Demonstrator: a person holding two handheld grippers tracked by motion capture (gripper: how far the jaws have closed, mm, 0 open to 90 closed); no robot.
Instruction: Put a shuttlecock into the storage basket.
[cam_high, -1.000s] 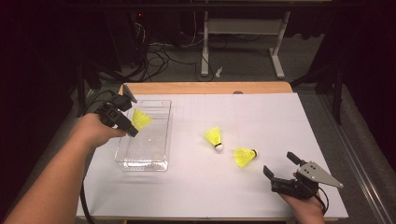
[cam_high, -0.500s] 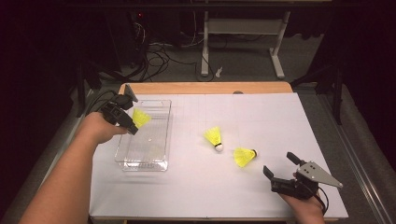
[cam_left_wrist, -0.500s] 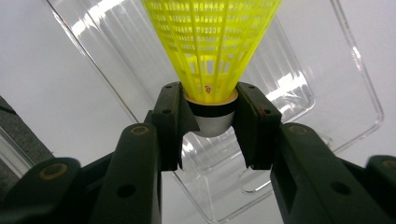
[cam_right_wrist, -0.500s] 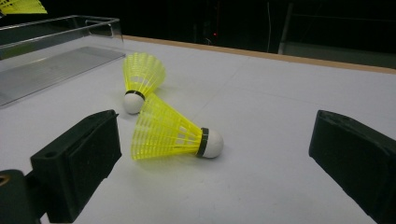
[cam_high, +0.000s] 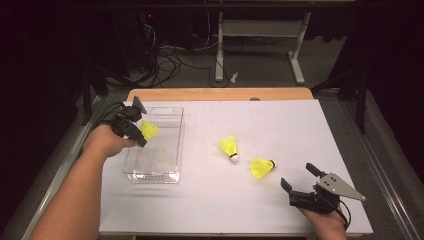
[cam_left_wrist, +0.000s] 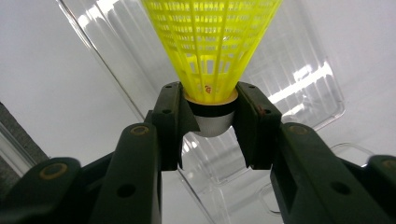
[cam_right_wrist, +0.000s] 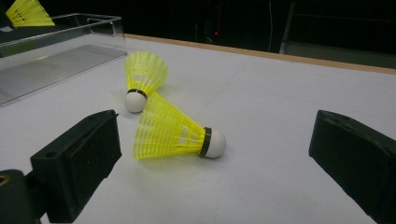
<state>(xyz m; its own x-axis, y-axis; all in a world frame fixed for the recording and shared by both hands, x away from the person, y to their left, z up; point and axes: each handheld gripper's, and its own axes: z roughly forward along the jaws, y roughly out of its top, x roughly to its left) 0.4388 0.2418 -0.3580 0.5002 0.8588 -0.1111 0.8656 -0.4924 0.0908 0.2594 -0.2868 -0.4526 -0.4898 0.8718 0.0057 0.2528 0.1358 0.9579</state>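
Lowered slightly, the left hand-held gripper (cam_high: 141, 131) grasps a yellow shuttlecock (cam_left_wrist: 211, 51) by its cork over the clear bin (cam_high: 170, 176) near the bench's left edge. Release low, centred. The right hand-held gripper (cam_high: 299, 180) waits released.

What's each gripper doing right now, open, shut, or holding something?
Left gripper: shut on a yellow shuttlecock, gripped at its cork over the clear bin.
Right gripper: open, holding nothing.
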